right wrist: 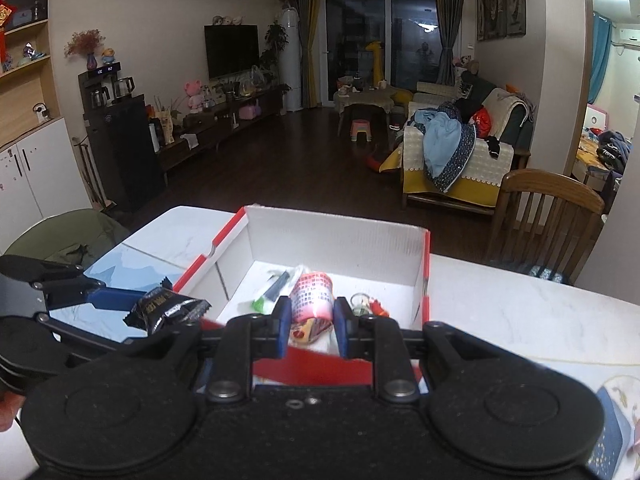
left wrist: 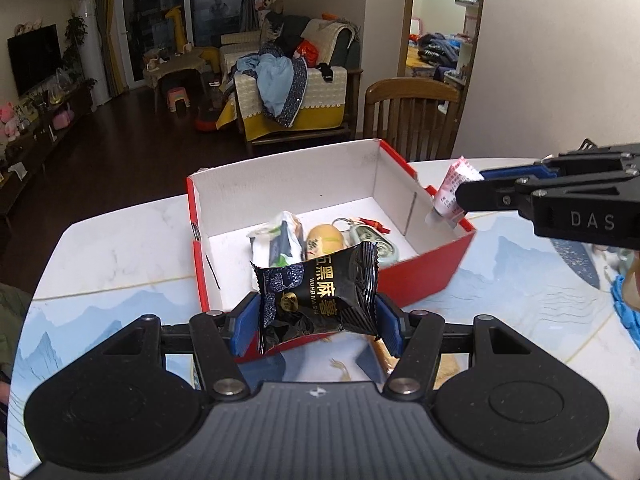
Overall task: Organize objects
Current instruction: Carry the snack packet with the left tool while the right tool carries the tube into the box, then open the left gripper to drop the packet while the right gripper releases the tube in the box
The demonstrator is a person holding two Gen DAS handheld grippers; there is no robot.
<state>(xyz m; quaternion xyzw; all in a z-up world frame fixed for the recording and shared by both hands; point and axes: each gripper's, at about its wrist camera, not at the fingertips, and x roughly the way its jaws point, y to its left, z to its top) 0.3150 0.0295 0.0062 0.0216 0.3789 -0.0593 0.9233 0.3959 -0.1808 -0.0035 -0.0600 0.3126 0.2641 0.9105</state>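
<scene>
A red cardboard box with a white inside (left wrist: 288,196) stands on the table; it also shows in the right wrist view (right wrist: 332,240). My left gripper (left wrist: 318,320) is shut on a black snack packet (left wrist: 320,288) at the box's near wall; the packet also shows in the right wrist view (right wrist: 168,308). My right gripper (right wrist: 310,314) is shut on a pink and white tube (right wrist: 314,294), held over the box's right rim, seen too in the left wrist view (left wrist: 454,190). Inside lie a white snack bag (left wrist: 276,242), a yellowish figure (left wrist: 324,238) and a key ring (left wrist: 372,236).
The table top (left wrist: 120,240) is white marble with blue mountain print. A wooden chair (left wrist: 412,116) stands behind the table. A blue object (left wrist: 628,312) lies at the right edge. A green chair back (right wrist: 64,236) is at the table's left.
</scene>
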